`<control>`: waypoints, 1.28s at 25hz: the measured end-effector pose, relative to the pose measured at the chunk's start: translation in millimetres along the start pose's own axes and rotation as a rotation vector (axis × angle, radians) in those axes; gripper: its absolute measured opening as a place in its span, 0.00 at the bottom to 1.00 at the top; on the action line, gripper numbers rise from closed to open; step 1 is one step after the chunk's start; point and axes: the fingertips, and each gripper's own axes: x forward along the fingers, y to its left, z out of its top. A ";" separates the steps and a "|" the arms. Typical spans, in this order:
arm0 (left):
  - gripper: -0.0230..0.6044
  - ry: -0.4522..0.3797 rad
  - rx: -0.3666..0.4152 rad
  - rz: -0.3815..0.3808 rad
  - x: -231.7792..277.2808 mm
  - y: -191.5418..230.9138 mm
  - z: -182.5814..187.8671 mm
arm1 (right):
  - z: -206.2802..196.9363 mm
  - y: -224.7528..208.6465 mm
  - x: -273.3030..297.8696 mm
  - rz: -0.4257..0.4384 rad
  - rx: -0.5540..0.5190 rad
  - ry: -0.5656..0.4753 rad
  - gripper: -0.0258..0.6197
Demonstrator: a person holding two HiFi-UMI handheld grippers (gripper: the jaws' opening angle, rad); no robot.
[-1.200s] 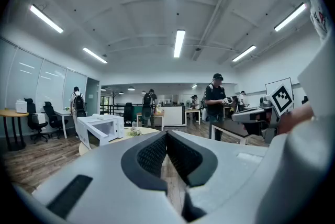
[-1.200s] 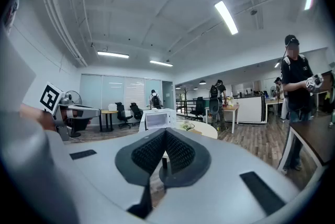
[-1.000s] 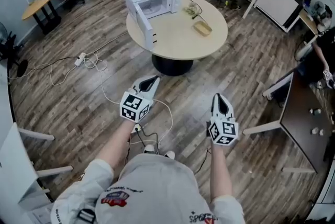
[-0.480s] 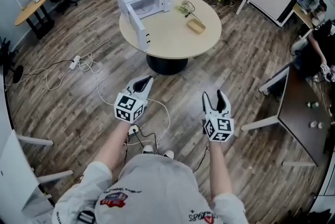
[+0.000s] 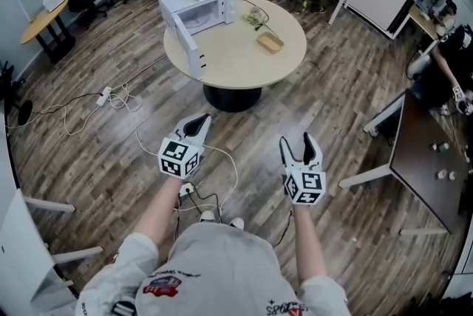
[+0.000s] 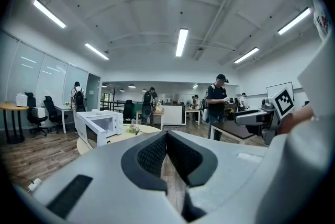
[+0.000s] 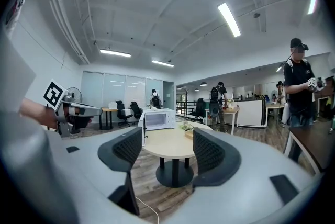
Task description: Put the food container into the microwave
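Note:
A white microwave [image 5: 198,6] stands with its door swung open on the far left of a round beige table [image 5: 235,49]; it also shows as the microwave [image 7: 158,119] and the microwave [image 6: 99,123]. The tan food container [image 5: 270,42] lies on the table's right part, beside a small plant [image 5: 255,16]. Both grippers hang over the wooden floor, well short of the table. My left gripper [image 5: 196,125] is shut, its pads together, holding nothing. My right gripper [image 5: 298,147] is open; its jaws have just been opening, and nothing is between them.
A white cable and power strip [image 5: 111,94] trail across the floor left of the table. A dark desk [image 5: 429,167] stands at the right, a person [image 7: 299,81] beside it. Office chairs, desks and other people fill the far side of the room.
The right gripper's jaws went from shut to wide apart. The table and microwave have shifted slightly in the head view as the person came a little closer.

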 end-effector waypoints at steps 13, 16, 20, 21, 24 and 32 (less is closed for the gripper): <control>0.04 0.018 -0.004 -0.003 11.9 -63.4 -9.7 | -9.1 -48.9 -53.4 -0.017 0.020 -0.007 0.49; 0.04 0.021 0.004 -0.008 17.5 -70.8 -7.9 | -15.2 -58.5 -58.7 -0.025 0.031 0.002 0.49; 0.04 0.013 0.006 -0.007 32.1 -72.2 -1.2 | -14.4 -68.4 -52.4 -0.023 0.031 -0.004 0.49; 0.04 0.012 0.007 -0.009 36.8 -73.1 -0.3 | -14.5 -71.9 -49.4 -0.022 0.030 -0.007 0.49; 0.04 0.009 0.015 -0.018 51.7 -75.1 1.6 | -11.9 -83.2 -38.9 -0.020 0.023 -0.016 0.49; 0.04 0.003 0.007 -0.006 108.1 -55.4 -0.9 | -13.2 -113.6 14.2 -0.002 0.022 0.000 0.49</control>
